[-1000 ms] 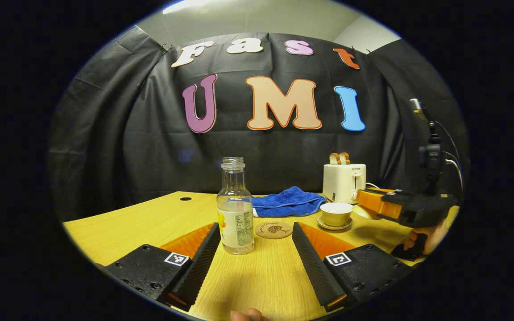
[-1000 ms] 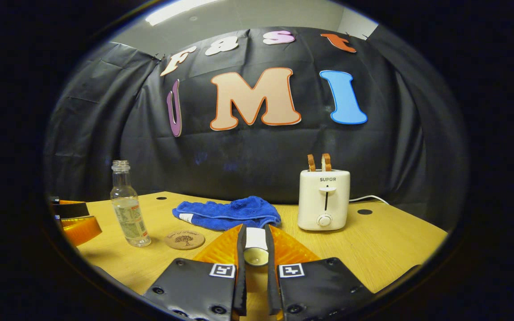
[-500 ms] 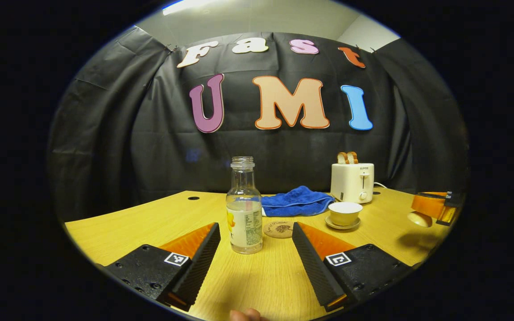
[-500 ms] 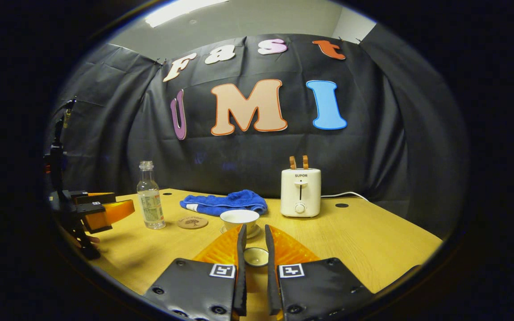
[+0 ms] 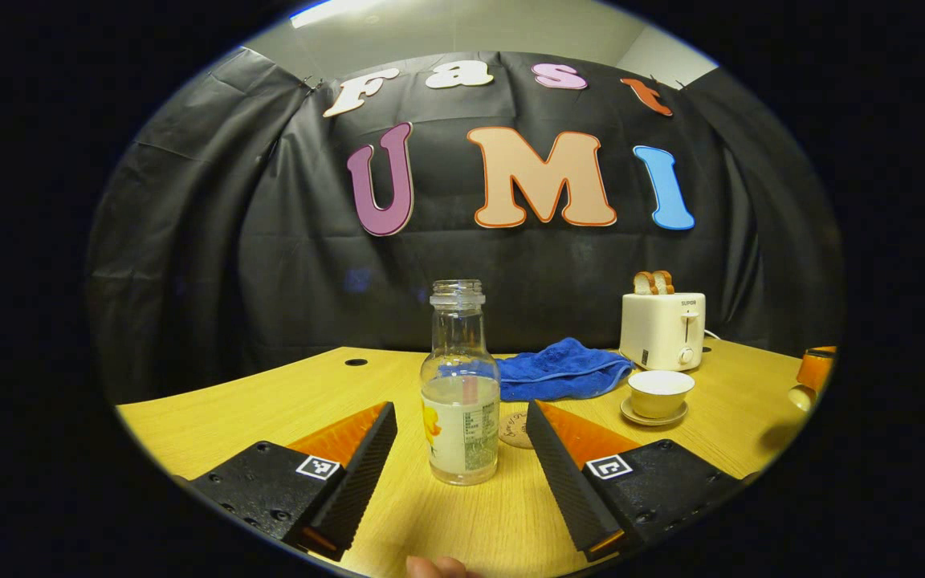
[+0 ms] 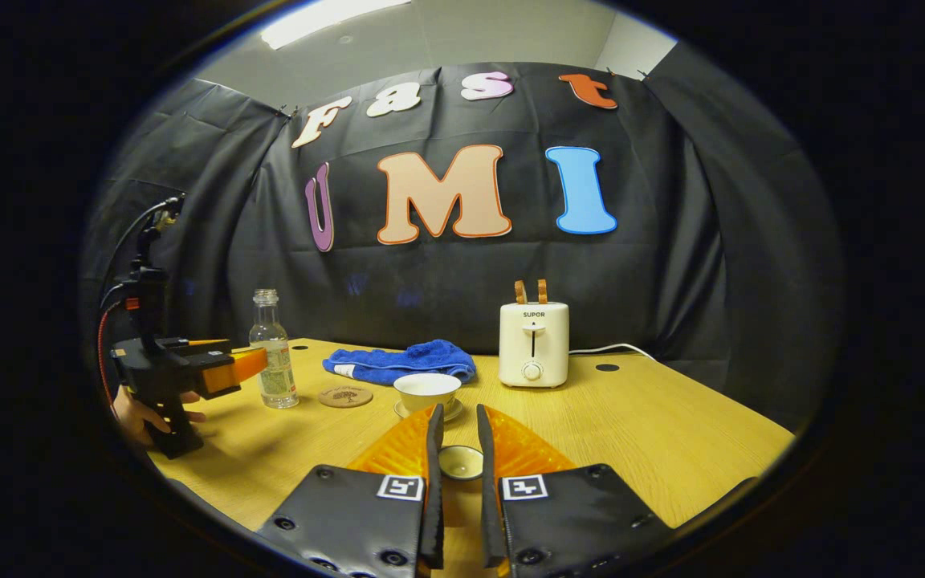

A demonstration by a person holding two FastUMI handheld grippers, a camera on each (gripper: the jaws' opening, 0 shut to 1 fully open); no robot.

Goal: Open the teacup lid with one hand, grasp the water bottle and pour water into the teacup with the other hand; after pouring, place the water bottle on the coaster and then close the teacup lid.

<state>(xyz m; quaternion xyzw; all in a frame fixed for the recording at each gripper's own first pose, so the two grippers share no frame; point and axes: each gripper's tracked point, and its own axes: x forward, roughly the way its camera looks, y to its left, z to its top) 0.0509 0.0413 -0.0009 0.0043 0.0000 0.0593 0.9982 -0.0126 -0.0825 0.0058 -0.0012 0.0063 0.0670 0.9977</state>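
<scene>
Two views, taken in turn.

Left gripper view: left claw (image 5: 459, 474) spread wide, low over the tabletop (image 5: 213, 409), clamped on nothing. Bottle (image 5: 462, 385) upright between the two fingers (image 5: 354, 474), uncapped, partly filled, apart from both pads and a little closer to the right one. Coaster (image 5: 517, 429) just behind the bottle, half hidden by the right finger. Cup (image 5: 660, 392) on its saucer farther right, lid off, mouth open. Towel (image 5: 563, 369) and toaster (image 5: 662, 329) at the back. Edge of the right claw (image 5: 814, 371) at the far right rim.

Right gripper view: right claw (image 6: 459, 461) nearly closed and clamped on the lid (image 6: 460, 461), pinched by both fingers and held low in front of the cup (image 6: 427, 392). Cup just ahead of the fingertips, open. Coaster (image 6: 345, 396) left of the cup, bottle (image 6: 272, 353) left again. Left claw (image 6: 247, 365) reaching in toward the bottle from the side, a hand (image 6: 141, 413) on its grip.

Step in hand, by judgement: lid-opening done, bottle grasp under way. Next move likely calls for a small advance until the bottle body sits squarely between the pads, then a firm, level squeeze above the label's foot before any lift. Lid best kept clear of the cup, off to the side, during the pour. Risk worth noting: smooth glass, open neck, water inside — a skewed squeeze or a nudge from one finger first may tip or slide it.
</scene>
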